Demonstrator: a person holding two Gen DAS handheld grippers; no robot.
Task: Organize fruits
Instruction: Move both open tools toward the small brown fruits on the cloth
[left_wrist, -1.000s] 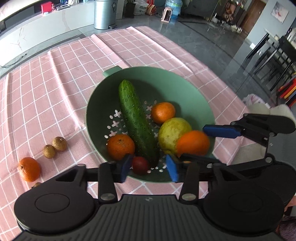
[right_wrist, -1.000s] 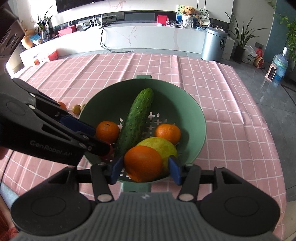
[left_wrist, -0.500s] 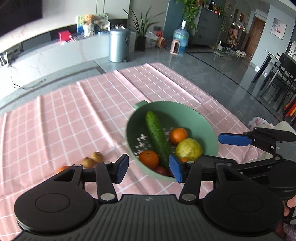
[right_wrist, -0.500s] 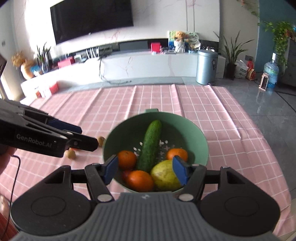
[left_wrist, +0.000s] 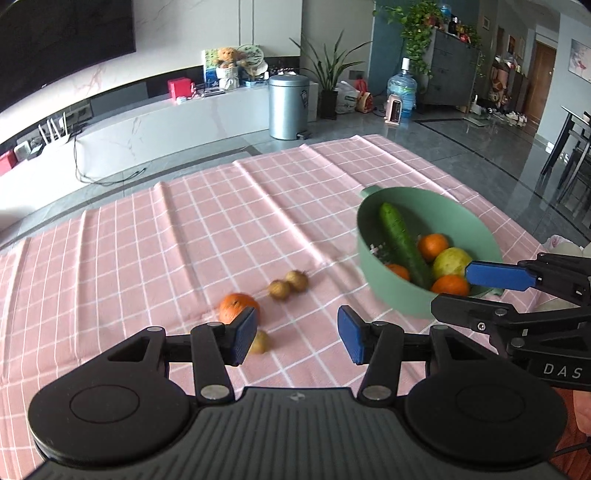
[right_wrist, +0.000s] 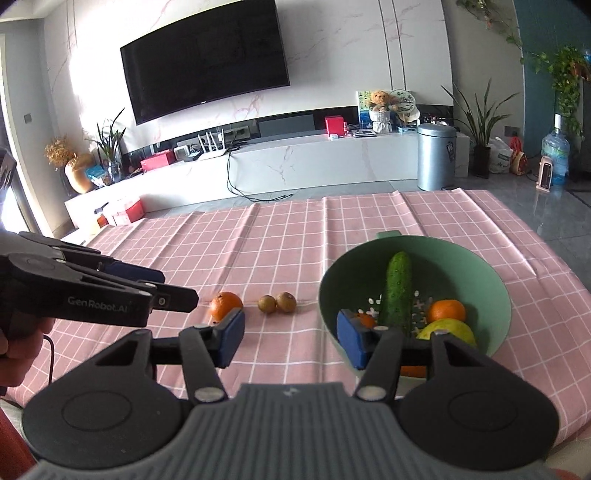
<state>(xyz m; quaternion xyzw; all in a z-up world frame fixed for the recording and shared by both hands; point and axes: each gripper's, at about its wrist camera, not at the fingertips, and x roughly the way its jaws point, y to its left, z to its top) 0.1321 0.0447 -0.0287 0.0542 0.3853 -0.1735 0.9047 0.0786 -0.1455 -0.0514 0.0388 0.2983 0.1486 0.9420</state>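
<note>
Left tool (left_wrist: 295, 339) and right tool (right_wrist: 290, 338) are both spread and hold nothing. The green bowl (right_wrist: 495, 295) contains a cucumber (right_wrist: 398, 291), oranges and a pear. One orange (left_wrist: 236, 306) and three small brown fruits (left_wrist: 288, 286) lie on the desk beside it.

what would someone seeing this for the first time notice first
The green colander bowl on the right of the pink checked tablecloth, with a long cucumber among oranges and a yellow-green fruit. Left of it on the cloth lie a loose orange and two small brown fruits. Both the left gripper and right gripper hang open and empty in the foreground.
</note>
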